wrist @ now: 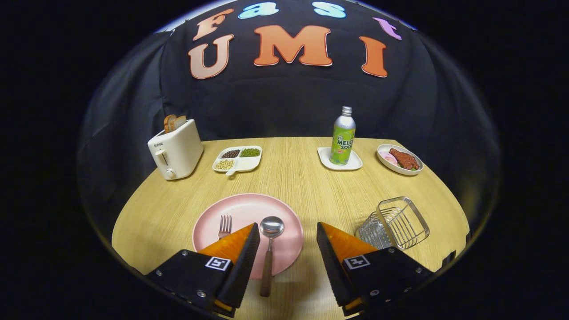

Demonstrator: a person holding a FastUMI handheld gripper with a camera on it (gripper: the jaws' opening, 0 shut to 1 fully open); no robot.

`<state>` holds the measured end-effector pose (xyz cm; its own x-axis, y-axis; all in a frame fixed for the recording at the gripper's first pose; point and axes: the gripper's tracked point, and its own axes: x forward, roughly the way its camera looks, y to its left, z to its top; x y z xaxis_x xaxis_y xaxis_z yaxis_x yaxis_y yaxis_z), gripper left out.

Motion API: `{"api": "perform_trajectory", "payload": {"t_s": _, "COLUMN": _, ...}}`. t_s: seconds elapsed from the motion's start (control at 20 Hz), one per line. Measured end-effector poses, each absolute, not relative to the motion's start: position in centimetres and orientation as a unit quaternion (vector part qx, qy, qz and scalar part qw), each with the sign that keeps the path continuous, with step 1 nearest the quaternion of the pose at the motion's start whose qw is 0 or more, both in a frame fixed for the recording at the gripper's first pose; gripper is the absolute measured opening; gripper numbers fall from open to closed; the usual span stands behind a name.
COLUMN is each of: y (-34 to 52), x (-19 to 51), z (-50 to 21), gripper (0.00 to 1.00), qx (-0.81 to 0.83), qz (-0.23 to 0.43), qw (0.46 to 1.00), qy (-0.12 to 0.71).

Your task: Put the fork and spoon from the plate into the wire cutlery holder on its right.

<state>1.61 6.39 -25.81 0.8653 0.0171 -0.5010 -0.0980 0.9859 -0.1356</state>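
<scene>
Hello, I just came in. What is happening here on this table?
A person is holding a hand-held gripper open above the near edge of the table. It grips nothing yet. The spoon lies between its fingers, bowl on the pink plate. The fork lies on the plate too, partly under one finger. The wire holder, right of the plate, has no cutlery in it.

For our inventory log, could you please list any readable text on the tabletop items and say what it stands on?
On the toaster: a small brand mark on its front, too small to read surely.
On the bottle: a printed label, curved around it; left unquoted.
On the tongs, open astride the spoon handle: square coded patterns, no words.
</scene>
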Motion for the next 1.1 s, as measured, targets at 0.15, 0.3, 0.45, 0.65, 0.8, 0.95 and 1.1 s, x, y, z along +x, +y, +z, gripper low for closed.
{"api": "perform_trajectory", "payload": {"t_s": 0.15, "y": 6.4, "x": 1.3, "z": -26.6, "gripper": 0.78, "qx": -0.083, "qz": 0.036, "qw": 0.959, "qy": 0.267}}
{"api": "perform_trajectory", "payload": {"t_s": 0.3, "y": 6.8, "x": 1.1, "z": -27.4, "gripper": 0.78, "qx": -0.094, "qz": 0.048, "qw": 0.955, "qy": 0.278}}
{"api": "perform_trajectory", "payload": {"t_s": 0.45, "y": 7.4, "x": 1.0, "z": -28.4, "gripper": 0.78, "qx": -0.108, "qz": 0.063, "qw": 0.949, "qy": 0.288}}
{"api": "perform_trajectory", "payload": {"t_s": 0.65, "y": 7.7, "x": 1.0, "z": -30.9, "gripper": 0.78, "qx": -0.137, "qz": 0.075, "qw": 0.936, "qy": 0.316}}
{"api": "perform_trajectory", "payload": {"t_s": 0.8, "y": 8.2, "x": 1.1, "z": -32.6, "gripper": 0.75, "qx": -0.136, "qz": 0.079, "qw": 0.928, "qy": 0.337}}
{"api": "perform_trajectory", "payload": {"t_s": 0.95, "y": 8.4, "x": 1.3, "z": -33.7, "gripper": 0.56, "qx": -0.137, "qz": 0.078, "qw": 0.922, "qy": 0.352}}
{"api": "perform_trajectory", "payload": {"t_s": 1.1, "y": 8.5, "x": 1.4, "z": -34.5, "gripper": 0.42, "qx": -0.142, "qz": 0.077, "qw": 0.917, "qy": 0.365}}
